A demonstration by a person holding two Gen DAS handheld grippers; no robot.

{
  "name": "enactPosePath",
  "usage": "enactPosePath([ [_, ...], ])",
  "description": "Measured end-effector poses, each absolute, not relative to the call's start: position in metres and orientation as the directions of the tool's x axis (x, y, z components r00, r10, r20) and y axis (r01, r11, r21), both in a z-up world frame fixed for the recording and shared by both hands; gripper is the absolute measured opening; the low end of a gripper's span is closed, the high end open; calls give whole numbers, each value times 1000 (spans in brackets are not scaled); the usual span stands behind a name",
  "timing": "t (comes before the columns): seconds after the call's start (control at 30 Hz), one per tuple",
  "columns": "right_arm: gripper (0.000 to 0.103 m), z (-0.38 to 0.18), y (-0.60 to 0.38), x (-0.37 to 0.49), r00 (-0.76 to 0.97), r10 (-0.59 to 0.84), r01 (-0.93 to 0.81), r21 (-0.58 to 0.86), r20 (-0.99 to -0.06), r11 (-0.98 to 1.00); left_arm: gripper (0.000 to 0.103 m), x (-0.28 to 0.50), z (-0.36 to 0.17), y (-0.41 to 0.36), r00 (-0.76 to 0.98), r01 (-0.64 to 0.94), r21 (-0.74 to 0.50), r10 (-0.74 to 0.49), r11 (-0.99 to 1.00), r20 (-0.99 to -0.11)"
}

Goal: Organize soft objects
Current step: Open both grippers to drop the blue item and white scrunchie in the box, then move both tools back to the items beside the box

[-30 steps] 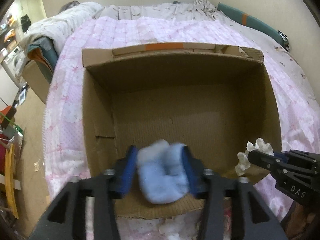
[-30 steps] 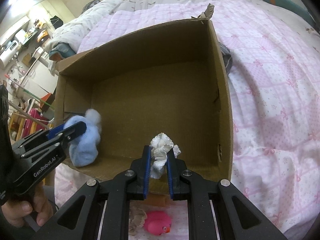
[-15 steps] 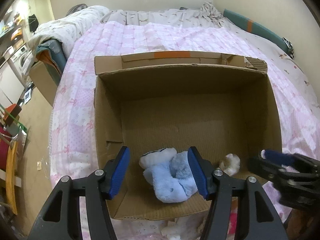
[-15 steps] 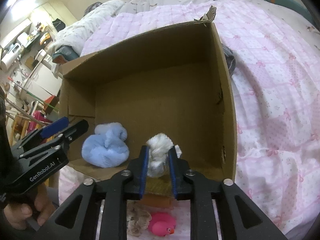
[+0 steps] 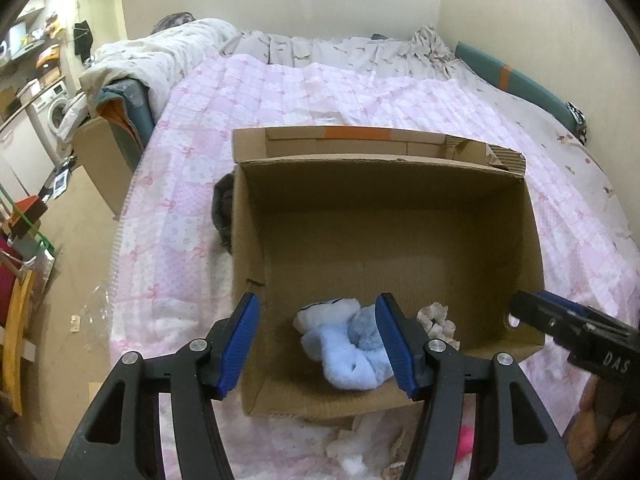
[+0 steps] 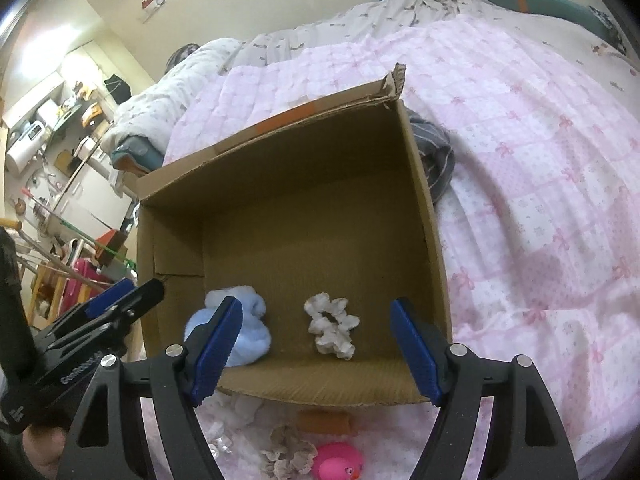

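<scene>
An open cardboard box [image 5: 384, 184] [image 6: 280, 168] sits on a pink quilted bed. On its floor near the front wall lie a light blue plush [image 5: 352, 352] [image 6: 248, 332] and, to its right, a white frilly scrunchie [image 6: 332, 330] [image 5: 436, 318]. My left gripper [image 5: 318, 320] hangs open above the plush, with its pads clear of it. My right gripper [image 6: 316, 312] is above the scrunchie. Its jaws are opening wide and nothing is between them. Each gripper shows at the edge of the other's view: the left gripper [image 6: 136, 294], the right gripper [image 5: 528, 306].
In front of the box on the quilt lie a pink rubber duck [image 6: 338, 460], a beige scrunchie [image 6: 288, 452], an orange-brown piece [image 6: 324, 420] and white fluffy bits [image 5: 352, 448]. A dark striped cloth [image 6: 436, 160] is beside the box. A cluttered floor lies left of the bed.
The left gripper let go of the blue plush, which now lies on the box floor. The right jaws opened and dropped the white scrunchie. Both grippers rose a little.
</scene>
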State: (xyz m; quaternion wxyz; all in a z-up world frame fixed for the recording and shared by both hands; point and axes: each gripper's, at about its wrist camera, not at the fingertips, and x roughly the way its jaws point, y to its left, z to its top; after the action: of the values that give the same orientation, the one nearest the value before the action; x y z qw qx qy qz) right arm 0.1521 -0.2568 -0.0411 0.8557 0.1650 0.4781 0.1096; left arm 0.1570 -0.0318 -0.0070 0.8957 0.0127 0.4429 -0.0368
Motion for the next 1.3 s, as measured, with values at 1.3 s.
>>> enactPosePath([
  [1.3,81,-48,-269,83,394,350,-26,371,-850,928,64,72,-41,18,447,-90,-65,-18,994,-894],
])
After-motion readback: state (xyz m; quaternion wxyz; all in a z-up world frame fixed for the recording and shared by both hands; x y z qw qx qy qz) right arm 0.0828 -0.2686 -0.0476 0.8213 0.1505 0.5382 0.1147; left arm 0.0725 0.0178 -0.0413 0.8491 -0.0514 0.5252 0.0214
